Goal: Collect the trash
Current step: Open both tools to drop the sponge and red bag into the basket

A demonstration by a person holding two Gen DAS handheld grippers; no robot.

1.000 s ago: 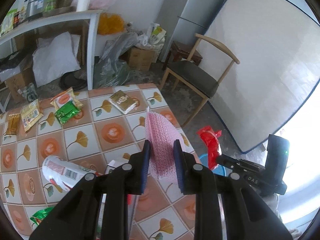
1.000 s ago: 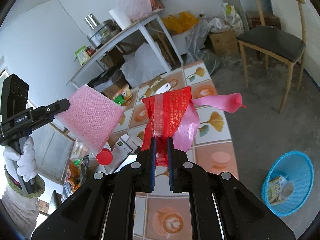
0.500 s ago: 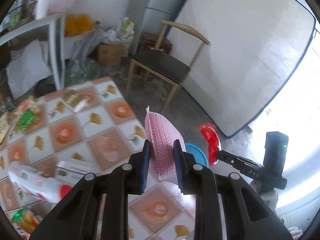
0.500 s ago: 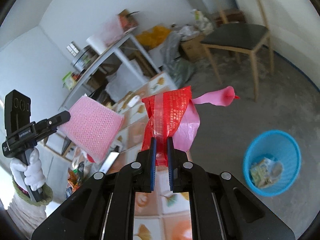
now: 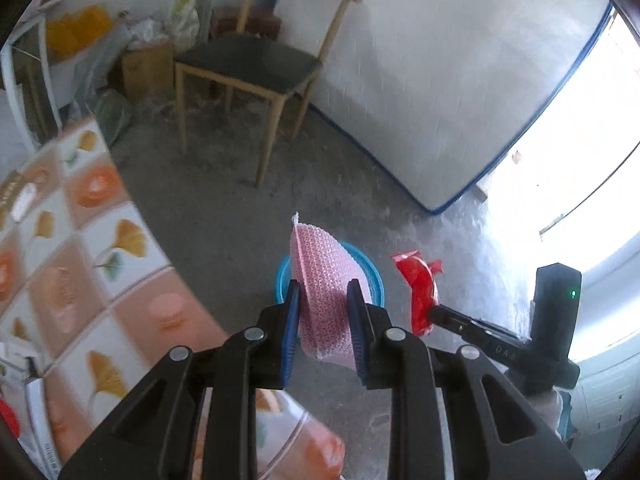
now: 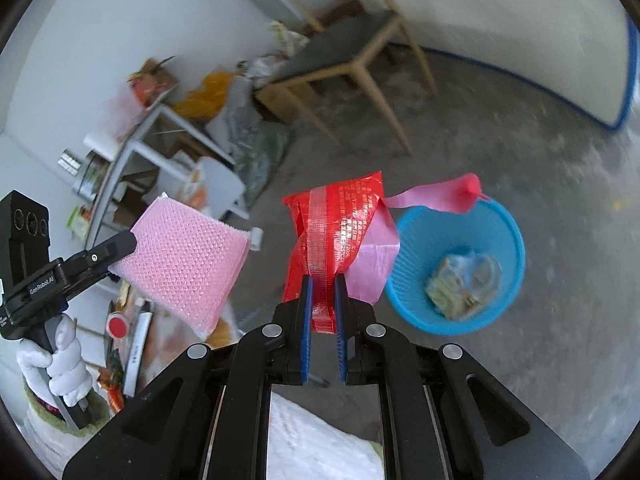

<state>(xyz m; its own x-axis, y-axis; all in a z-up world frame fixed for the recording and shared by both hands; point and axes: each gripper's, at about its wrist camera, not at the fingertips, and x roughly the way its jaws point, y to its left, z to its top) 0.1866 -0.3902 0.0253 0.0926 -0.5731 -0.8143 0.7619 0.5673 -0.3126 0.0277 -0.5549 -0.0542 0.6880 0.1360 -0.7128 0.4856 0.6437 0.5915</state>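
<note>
My left gripper [image 5: 323, 295] is shut on a pink bubble-wrap pouch [image 5: 324, 280], which hangs in the air right over the blue trash basket [image 5: 372, 276] on the floor. In the right wrist view the same pouch [image 6: 188, 264] sticks out of the left gripper [image 6: 120, 250] held by a white-gloved hand [image 6: 60, 368]. My right gripper [image 6: 323, 288] is shut on a red wrapper with a pink plastic strip [image 6: 340, 224], held above the floor just left of the basket [image 6: 456, 268]. The basket holds some crumpled packets. The red wrapper [image 5: 418, 292] also shows at the right gripper's tip in the left wrist view.
The tiled table [image 5: 100, 272] with leaf patterns lies at the left, its edge close to the basket. A wooden chair [image 5: 256, 64] stands on the concrete floor beyond. A mattress [image 5: 460, 80] leans against the wall. Boxes and bags clutter the far corner [image 6: 248, 120].
Both grippers have swung off the table to the right and downward, toward the blue basket. The pouch and the red wrapper stay gripped. Both wrists have rolled.
</note>
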